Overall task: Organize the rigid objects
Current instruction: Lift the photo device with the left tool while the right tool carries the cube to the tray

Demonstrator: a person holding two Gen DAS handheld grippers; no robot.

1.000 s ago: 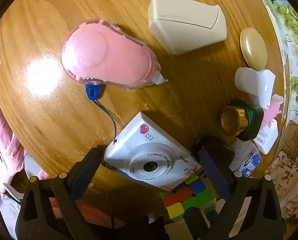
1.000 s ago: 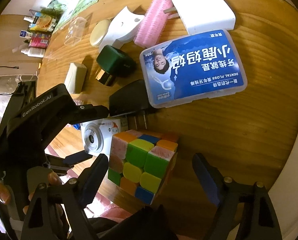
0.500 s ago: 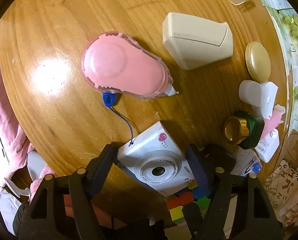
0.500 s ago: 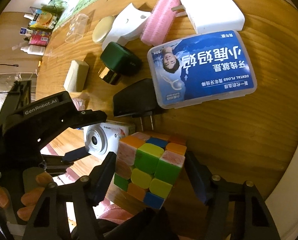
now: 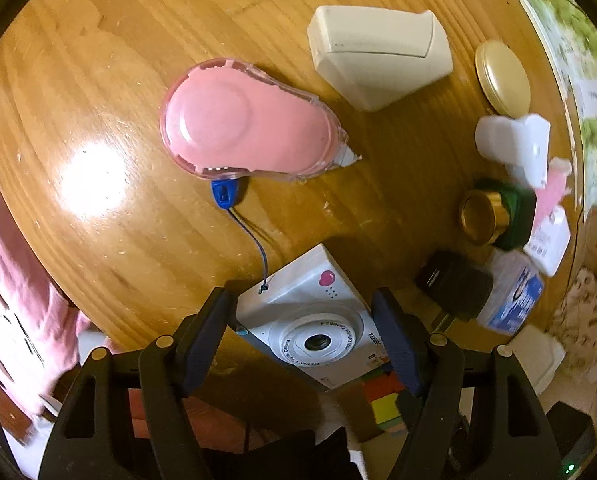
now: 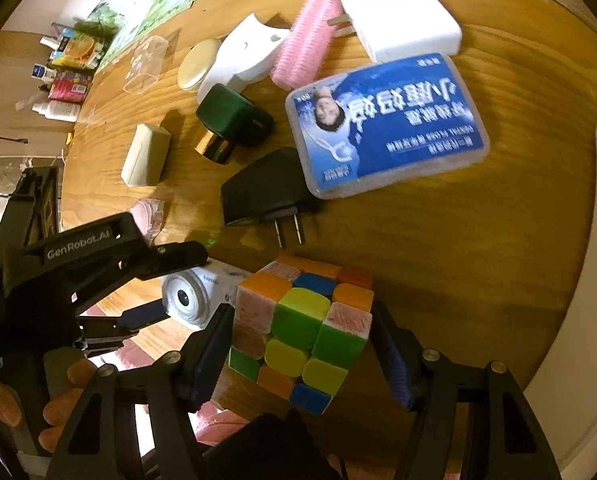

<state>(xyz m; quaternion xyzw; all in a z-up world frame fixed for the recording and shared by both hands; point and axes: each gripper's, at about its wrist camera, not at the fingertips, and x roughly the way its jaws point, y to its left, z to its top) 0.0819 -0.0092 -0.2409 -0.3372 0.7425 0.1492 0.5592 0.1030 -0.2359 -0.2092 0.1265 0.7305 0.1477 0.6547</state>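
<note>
- The left gripper (image 5: 302, 332) has its two fingers (image 5: 204, 332) closed against the sides of a white toy camera (image 5: 310, 320), which sits at the near edge of the wooden table (image 5: 98, 100). A blue cord (image 5: 250, 240) runs from the camera to a small blue tab beside a pink tape dispenser (image 5: 242, 128).
- Past the dispenser lies a cream box (image 5: 378, 56), well apart from the camera.
- The right gripper (image 6: 302, 354) grips a colourful puzzle cube (image 6: 298, 328), its fingers (image 6: 212, 356) pressed on the cube's left and right faces, just beside the camera at the table edge.
- Beyond the cube lies a black plug (image 6: 266, 192), prongs pointing toward the cube.
- A clear lidded floss box (image 6: 386, 124) with a blue label is shut; its contents are hidden.
- A clear plastic cup (image 6: 146, 64) lies tipped near the far edge.
</note>
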